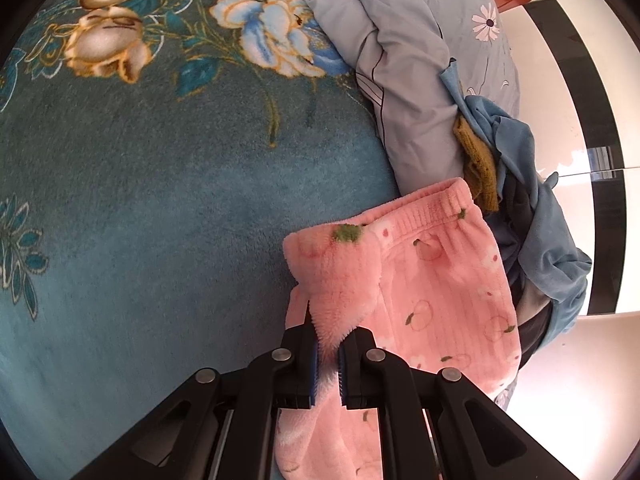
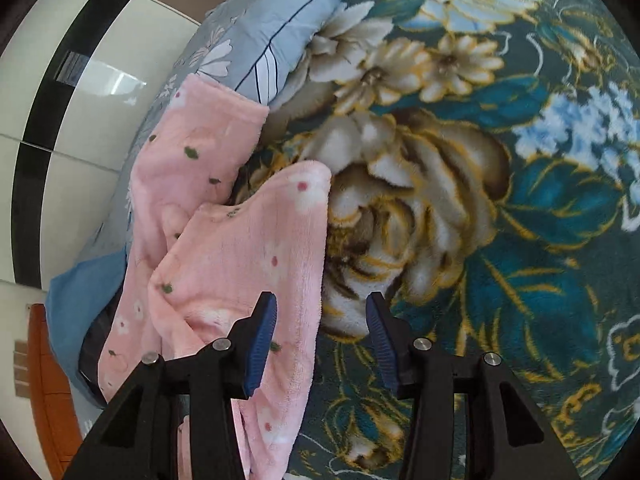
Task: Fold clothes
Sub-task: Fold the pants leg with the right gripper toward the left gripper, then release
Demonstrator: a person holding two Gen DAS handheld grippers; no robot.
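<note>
Currently we take the pink fleece trousers (image 1: 440, 280) as our landmark; they lie on the teal floral blanket (image 1: 160, 200) at the bed's edge, waistband against the grey-blue quilt (image 1: 400, 80). Left of the trousers' waistband, our left gripper (image 1: 328, 360) is clamped tight on a raised fold of the pink fleece. The garment's long axis runs from the waistband back towards us, under that gripper. At the leg end of the trousers, our right gripper (image 2: 320, 336) stands about half open and grips nothing: its left pad sits over the pink hem edge, its right pad over bare blanket. We judge the right gripper nearer the free leg, so the next pinch falls to it.
</note>
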